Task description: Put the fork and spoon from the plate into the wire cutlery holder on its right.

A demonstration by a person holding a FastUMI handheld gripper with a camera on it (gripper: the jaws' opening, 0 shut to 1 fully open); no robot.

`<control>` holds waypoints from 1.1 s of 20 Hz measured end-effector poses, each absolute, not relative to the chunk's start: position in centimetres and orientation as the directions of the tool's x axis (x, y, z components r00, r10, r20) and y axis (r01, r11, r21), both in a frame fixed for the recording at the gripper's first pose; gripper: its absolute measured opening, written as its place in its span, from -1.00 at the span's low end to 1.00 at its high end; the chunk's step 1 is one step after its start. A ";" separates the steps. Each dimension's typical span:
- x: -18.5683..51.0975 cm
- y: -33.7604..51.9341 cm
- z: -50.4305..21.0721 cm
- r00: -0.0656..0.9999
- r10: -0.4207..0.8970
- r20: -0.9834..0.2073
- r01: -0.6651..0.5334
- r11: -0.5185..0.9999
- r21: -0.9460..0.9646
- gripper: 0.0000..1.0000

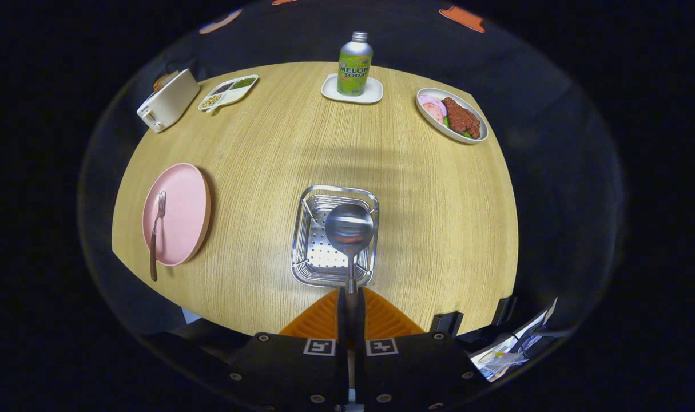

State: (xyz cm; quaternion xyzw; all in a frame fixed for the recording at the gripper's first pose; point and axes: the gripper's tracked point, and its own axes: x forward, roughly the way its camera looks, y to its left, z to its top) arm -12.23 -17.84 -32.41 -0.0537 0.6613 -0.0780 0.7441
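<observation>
Gripper view: the hand-held gripper has its two orange fingers pressed together on the dark handle of the spoon, clamping it. The spoon points straight ahead from the fingertips, its bowl showing over the wire cutlery holder. Whether the bowl touches the holder or hangs above it cannot be told. The holder is a square metal basket with a perforated floor, standing on the wooden counter just ahead of the fingers.

Left of the gripper and holder, well apart from both, lies the pink plate. The fork rests on the plate's left part, tines pointing away from the gripper; its brown handle runs back over the plate's near rim onto the counter.

Far beyond the fingers, at the counter's far side, a green soda bottle stands upright on a small white coaster. Ahead and to the right sits an oval dish of food. Ahead and to the left are a white divided tray holding small portions and, further left, a white toaster.
</observation>
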 end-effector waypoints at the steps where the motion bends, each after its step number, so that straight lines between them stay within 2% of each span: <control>1: -12.1 -17.8 -32.7 0.105 -0.184 -0.977 0.039 0.983 -0.181 -0.89; 7: -11.2 -17.5 -32.8 0.082 -0.154 -0.985 0.046 0.988 -0.150 -0.86; 14: -9.5 -17.9 -32.3 0.159 -0.161 -0.974 0.122 0.982 -0.143 -0.79; 17: -8.0 -17.7 -31.3 0.259 -0.158 -0.953 0.142 0.982 -0.125 -0.79; 22: -4.6 -16.6 -27.8 0.510 -0.155 -0.846 0.157 0.984 -0.085 -0.79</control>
